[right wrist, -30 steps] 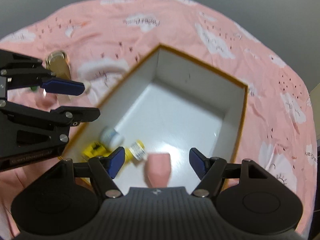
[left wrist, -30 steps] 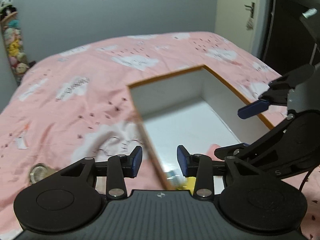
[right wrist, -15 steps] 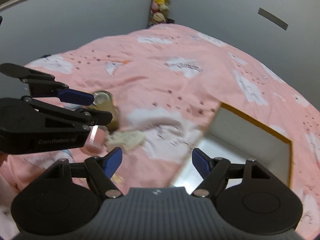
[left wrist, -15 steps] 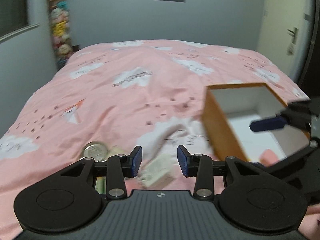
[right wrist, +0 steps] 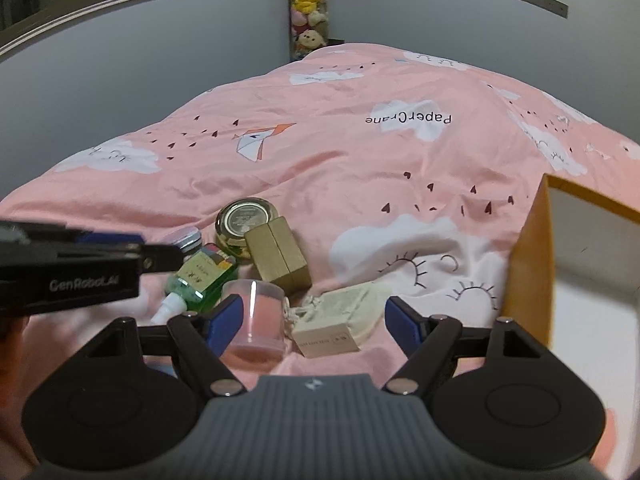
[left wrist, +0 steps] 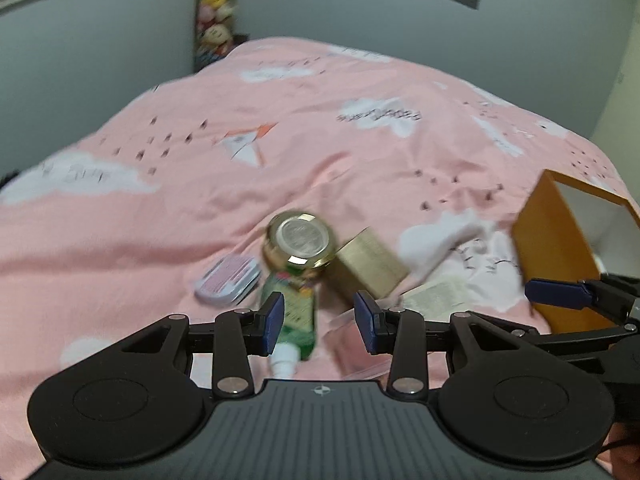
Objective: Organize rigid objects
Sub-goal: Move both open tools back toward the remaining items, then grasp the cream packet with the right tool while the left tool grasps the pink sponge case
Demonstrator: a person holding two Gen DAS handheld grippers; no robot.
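A pile of small items lies on the pink bedspread. In the right wrist view: a gold-lidded jar (right wrist: 245, 224), a gold box (right wrist: 278, 255), a green bottle (right wrist: 202, 280), a pink candle in a clear cup (right wrist: 256, 320), a beige box (right wrist: 325, 338) on a cloth pouch (right wrist: 356, 304). The orange box with white inside (right wrist: 528, 264) stands at the right. My right gripper (right wrist: 314, 318) is open and empty above the candle and beige box. My left gripper (left wrist: 319, 322) is open and empty over the green bottle (left wrist: 294, 316), near the jar (left wrist: 301, 242), gold box (left wrist: 370, 266) and a pink tin (left wrist: 228, 280).
The orange box (left wrist: 556, 256) sits at the right edge in the left wrist view, with the right gripper's fingers in front of it. A shelf of plush toys (right wrist: 310, 4) stands against the far wall. The bedspread (right wrist: 360, 152) stretches beyond the pile.
Both grippers have swung left, away from the orange box, and now face the pile of items. The right gripper let go of the pink object inside the box earlier. Both stay open.
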